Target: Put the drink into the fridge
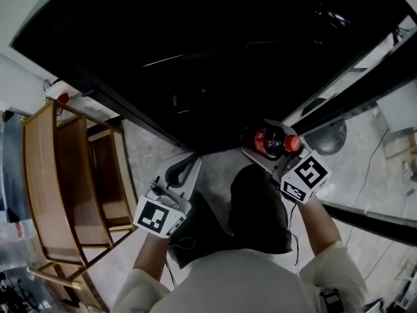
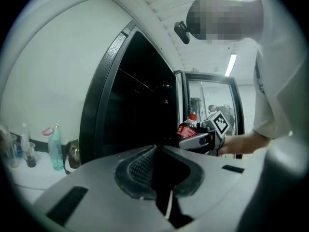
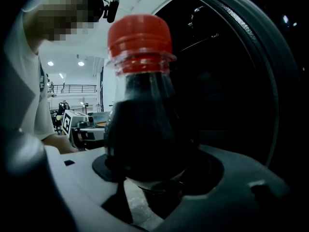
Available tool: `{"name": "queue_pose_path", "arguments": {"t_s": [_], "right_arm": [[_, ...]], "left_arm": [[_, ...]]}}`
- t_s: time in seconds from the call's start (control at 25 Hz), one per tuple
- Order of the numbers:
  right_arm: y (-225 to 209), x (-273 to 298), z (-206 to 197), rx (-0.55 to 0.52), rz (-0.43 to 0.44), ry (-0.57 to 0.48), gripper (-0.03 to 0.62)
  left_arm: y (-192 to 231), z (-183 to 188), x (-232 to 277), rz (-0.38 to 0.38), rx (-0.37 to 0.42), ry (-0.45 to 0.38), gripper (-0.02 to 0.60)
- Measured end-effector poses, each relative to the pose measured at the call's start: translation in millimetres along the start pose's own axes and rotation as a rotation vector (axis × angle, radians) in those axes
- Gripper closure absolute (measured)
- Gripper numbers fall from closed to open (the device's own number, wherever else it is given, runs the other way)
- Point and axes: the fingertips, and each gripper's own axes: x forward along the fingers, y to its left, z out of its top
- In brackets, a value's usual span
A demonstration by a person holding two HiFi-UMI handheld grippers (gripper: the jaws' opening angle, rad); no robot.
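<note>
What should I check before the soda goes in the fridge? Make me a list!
1. Bottle clamped between the right gripper jaws: ok.
2. Red cap on the bottle: ok.
3. Left gripper shut on nothing, so it is free to help with the door: ok.
4. Bottle brought up close to the fridge: ok.
5. Fridge door open: cannot tell, its front only shows dark.
6. Room inside for the bottle: cannot tell.

We see a large lab-like hall: strip ceiling lights point(image 2: 231, 64), a mezzanine railing point(image 3: 72, 87), a tall black fridge point(image 2: 140, 110), wooden shelving point(image 1: 58, 181).
</note>
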Motion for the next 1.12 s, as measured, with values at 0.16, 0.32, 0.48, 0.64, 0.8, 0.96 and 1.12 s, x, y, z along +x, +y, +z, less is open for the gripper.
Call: {"name": "queue_pose_path", "arguments": {"t_s": [0.16,0.32,0.48,0.64,0.8,0.96,1.12], "right_arm": [[5.2,-3.4,-13.0,-0.046,-0.016,-0.006,0.29],[10.5,-4.9,-20.9,-0.057,-0.027,-0.018,0.29],[13.4,-7.7,-23.6,-0.051,-0.038,-0.029,0.29],[9.7,-6.0,-14.8,-0.064,-0.048,-0.049,0.29],[11.2,1.6,-3.8,-0.105,-0.041,-0.049,0.29],[10.7,15.0,11.9,-0.146,-0.031,-0.042,0.29],[5.5,31.4,31.1,-0.195,-0.025,-0.039,0.29]], "left_arm": [[0.0,-30.8,-3.4,0.022,-0.006,0.006,0.572],[2.7,-40.2,-7.6,0.059,-0.004,-0.03,0.572],[-3.8,-43.7,-18.0,0.058,0.01,-0.012,0.572],[-6.5,-48.7,-27.3,0.071,0.005,0.025,0.572],[-8.2,-40.8,-31.7,0.099,0.019,-0.021,0.572],[-6.5,-36.1,-36.1,0.119,0.015,-0.039,0.572],[-6.2,-32.8,-38.3,0.13,-0.005,-0.03,0.572]]}}
